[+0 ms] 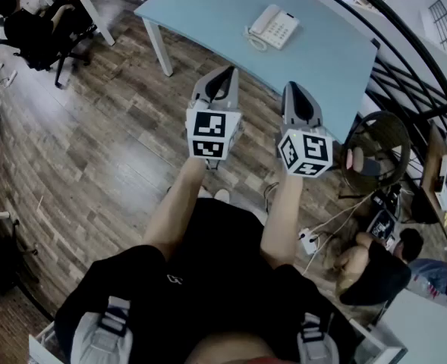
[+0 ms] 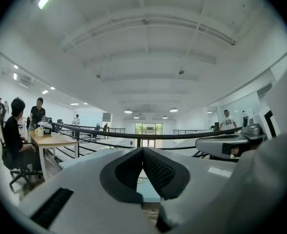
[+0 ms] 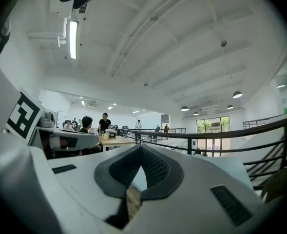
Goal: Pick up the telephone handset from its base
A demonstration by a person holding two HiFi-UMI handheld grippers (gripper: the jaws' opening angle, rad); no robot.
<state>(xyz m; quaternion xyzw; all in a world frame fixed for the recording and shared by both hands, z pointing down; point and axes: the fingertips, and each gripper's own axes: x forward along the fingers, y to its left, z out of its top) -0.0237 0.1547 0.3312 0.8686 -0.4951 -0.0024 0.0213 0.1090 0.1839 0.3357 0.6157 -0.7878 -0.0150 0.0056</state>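
Note:
A white telephone (image 1: pixel 273 26) sits on the light blue table (image 1: pixel 208 14) at the top of the head view, its handset (image 1: pixel 263 17) lying on the base's left side. My left gripper (image 1: pixel 225 74) and right gripper (image 1: pixel 293 89) are held level side by side over the wooden floor, short of the table's near edge and well away from the phone. In the left gripper view the left gripper's (image 2: pixel 143 152) dark pads meet at the tips with nothing between them. The right gripper's (image 3: pixel 141 150) pads also touch, empty. The phone shows in neither gripper view.
A white table leg (image 1: pixel 161 51) stands ahead on the left. A black office chair (image 1: pixel 45 32) is at far left, a black wire chair (image 1: pixel 379 146) and a railing (image 1: pixel 405 59) at right. A person (image 1: pixel 382 268) sits on the floor at lower right, near a power strip (image 1: pixel 310 241).

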